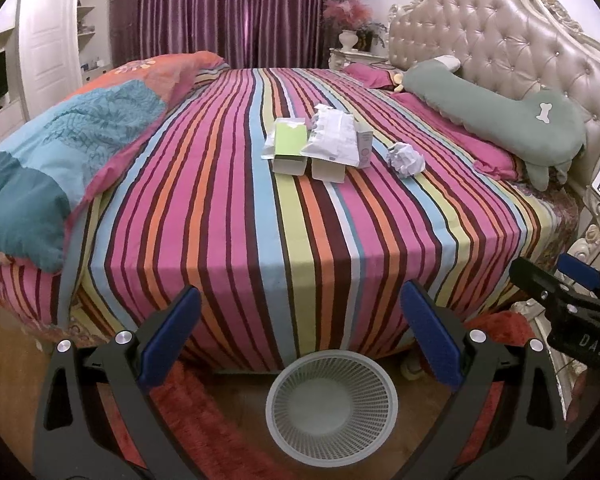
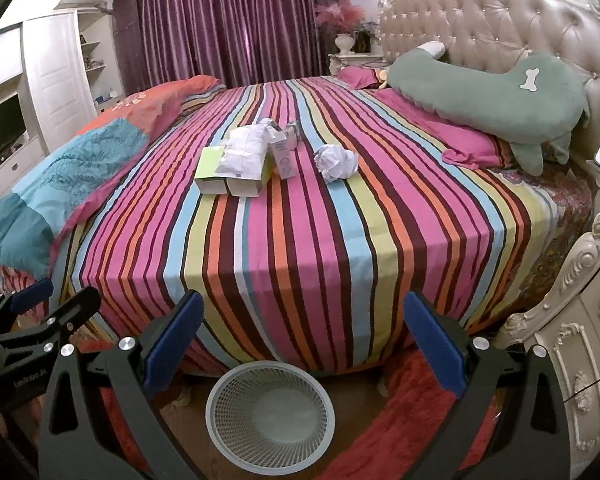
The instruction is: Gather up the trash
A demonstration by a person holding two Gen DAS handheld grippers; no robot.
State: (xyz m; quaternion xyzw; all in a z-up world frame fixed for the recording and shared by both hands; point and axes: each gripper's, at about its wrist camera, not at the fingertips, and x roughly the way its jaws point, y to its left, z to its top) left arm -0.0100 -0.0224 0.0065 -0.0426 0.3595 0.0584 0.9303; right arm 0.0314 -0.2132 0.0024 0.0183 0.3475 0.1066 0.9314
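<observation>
While crumpled paper [image 1: 406, 159] tops the striped bed [image 1: 300, 220], the mesh bin [image 1: 332, 408] sits round.

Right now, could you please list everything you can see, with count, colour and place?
Crumpled paper ball: 1, white, on the bed, right of the boxes.
Green boxes: 2, side by side, mid-bed.
Wrapper: 1, white, lying over the boxes.
Small carton: 1, pale lilac, beside the wrapper.
Basket: 1, white mesh, on the floor by the bed, nothing in it.
Bed sheet: 1, striped.
Quilt: 1, blue and orange, left.
Plush pillow: 1, green, at headboard.
Curtain: purple, behind.
Left tongs: open.
Right tongs: open.
</observation>
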